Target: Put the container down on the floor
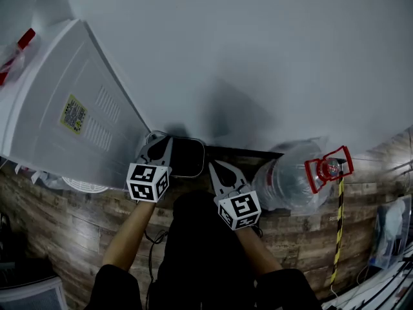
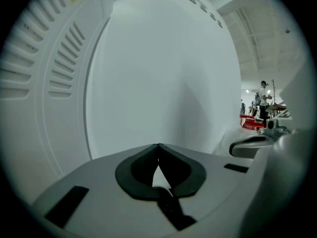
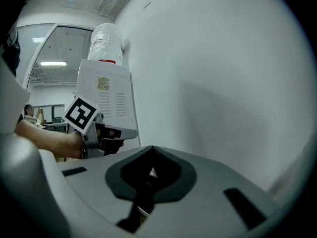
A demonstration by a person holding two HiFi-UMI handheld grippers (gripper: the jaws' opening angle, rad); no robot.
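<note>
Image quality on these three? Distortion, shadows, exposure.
Head view: dim; soft shadow on the white wall, container and floor underexposed. Left gripper view: heavy fisheye, black corners, dispenser vents bowed, left gripper blurred up close. Right gripper view: same vignette, right gripper soft, ceiling light bright.

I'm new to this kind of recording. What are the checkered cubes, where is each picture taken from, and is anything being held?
There is no robot here. A person holds a two-jaw tool in each hand, and the checkered cubes are part of those tools. The head view comes from a camera on the person's head, looking down at the left gripper and right gripper. The two gripper views come from cameras riding on the tools, facing the white wall. By the wall are a dark container, a big water bottle lying on the wood floor, and a white appliance. Both pairs of jaws are shut, with their tips at the container's rim. Whether they pinch it, I cannot tell.
</note>
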